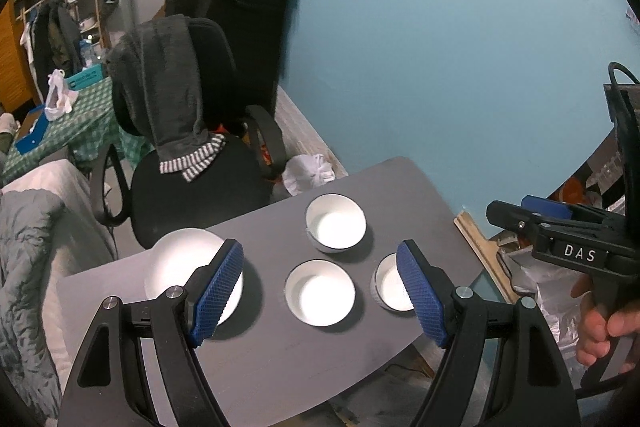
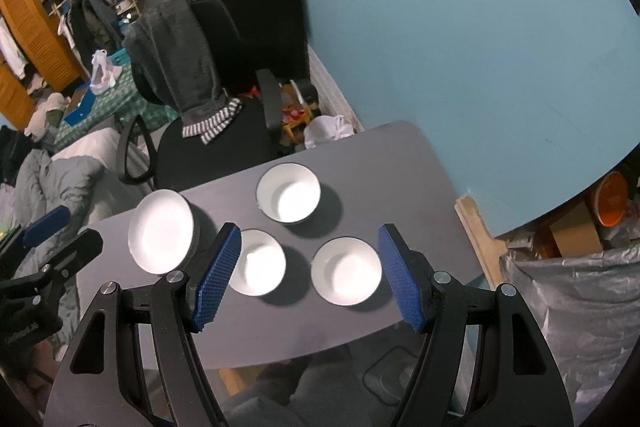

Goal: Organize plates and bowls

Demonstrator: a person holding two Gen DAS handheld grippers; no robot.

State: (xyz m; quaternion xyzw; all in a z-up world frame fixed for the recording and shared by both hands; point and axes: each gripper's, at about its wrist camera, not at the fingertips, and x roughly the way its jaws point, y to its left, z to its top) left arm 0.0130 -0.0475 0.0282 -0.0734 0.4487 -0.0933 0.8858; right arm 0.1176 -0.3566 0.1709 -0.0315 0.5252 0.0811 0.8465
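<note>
Bowls (image 1: 320, 293) and plate (image 1: 188, 267) lie separately mid-desk (image 1: 248, 367), unstacked; left gripper (image 1: 320, 297) and right gripper (image 2: 310, 277) hover above, jaws apart, empty.

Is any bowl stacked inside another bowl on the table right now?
No, the three bowls sit apart on the table.
</note>
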